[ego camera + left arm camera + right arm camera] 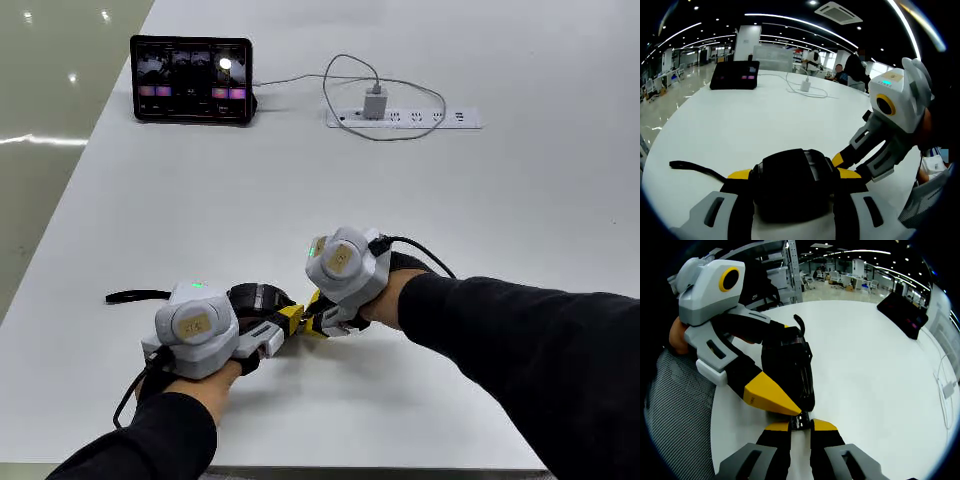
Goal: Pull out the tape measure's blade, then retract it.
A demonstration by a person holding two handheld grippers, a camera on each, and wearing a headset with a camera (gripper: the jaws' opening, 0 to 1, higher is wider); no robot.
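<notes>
The black tape measure (258,298) lies on the white table (420,210) near its front edge, its black wrist strap (135,296) trailing left. My left gripper (283,328) is shut on the case, whose dark body (795,185) sits between the yellow-tipped jaws of the left gripper (795,175). My right gripper (318,320) meets it from the right. In the right gripper view the right gripper (801,426) is shut on the small metal blade tip (801,421) at the foot of the case (790,365). No length of blade shows.
A tablet (191,78) with a lit screen stands at the back left. A white power strip (405,118) with a charger (375,103) and looping cable lies at the back. The table's left edge (95,150) drops to a shiny floor.
</notes>
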